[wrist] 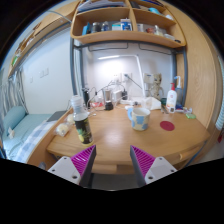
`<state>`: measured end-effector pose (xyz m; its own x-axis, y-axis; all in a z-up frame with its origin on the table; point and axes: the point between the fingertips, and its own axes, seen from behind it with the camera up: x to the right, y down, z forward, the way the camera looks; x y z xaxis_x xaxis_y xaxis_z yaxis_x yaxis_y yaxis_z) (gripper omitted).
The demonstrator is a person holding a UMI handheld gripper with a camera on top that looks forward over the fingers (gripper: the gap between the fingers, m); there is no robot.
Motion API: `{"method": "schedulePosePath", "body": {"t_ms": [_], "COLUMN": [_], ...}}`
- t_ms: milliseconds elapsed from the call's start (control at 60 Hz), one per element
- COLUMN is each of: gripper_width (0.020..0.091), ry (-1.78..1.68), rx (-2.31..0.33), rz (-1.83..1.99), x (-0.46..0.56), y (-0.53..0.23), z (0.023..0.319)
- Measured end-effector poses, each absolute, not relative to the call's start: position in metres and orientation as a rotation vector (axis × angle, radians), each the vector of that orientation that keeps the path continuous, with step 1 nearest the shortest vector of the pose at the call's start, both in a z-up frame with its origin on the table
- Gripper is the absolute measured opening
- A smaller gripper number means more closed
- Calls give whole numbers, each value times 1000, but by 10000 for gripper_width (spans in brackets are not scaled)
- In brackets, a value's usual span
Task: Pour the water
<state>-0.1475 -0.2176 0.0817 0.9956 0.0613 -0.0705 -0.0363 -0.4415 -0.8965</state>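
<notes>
Bottle (pixel 80 118) beyond open tool (pixel 112 163)

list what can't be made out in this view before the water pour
- Bottle, gripper view: too small to tell whether it holds water or is capped.
- Cup, gripper view: its inside is hidden by its own rim.
- Shelf items, gripper view: too small to identify.
- Gripper: open, nothing between the fingers; the desk edge below is hidden by them.

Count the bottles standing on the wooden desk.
2: a dark glass bottle ahead of the open gripper's left finger, and a white bottle with red label at the far right. Clutter may hide more.
</notes>
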Motion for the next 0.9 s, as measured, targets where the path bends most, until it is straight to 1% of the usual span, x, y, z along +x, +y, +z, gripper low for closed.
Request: {"method": "schedulePosePath", "body": {"t_ms": [83,217,400,717,783,833,867,900], "gripper_width": [683,692,689,681,636,550,460,443], "ry": [-70,-138,-98,-48,-8,2,11,8], "rx": [-2024,-2004,-1933,-1847,-1826,-1829,-1826,-1823], "rz": [142,173,174,129,143,147,137,130], "x": [-192,-236,-262,-278,-282,-284,-282,-281], "y": [-213,-183,-131,-75,-69,-67,-66,-65], "z": [67,62,77,75,69,64,63,64]}}
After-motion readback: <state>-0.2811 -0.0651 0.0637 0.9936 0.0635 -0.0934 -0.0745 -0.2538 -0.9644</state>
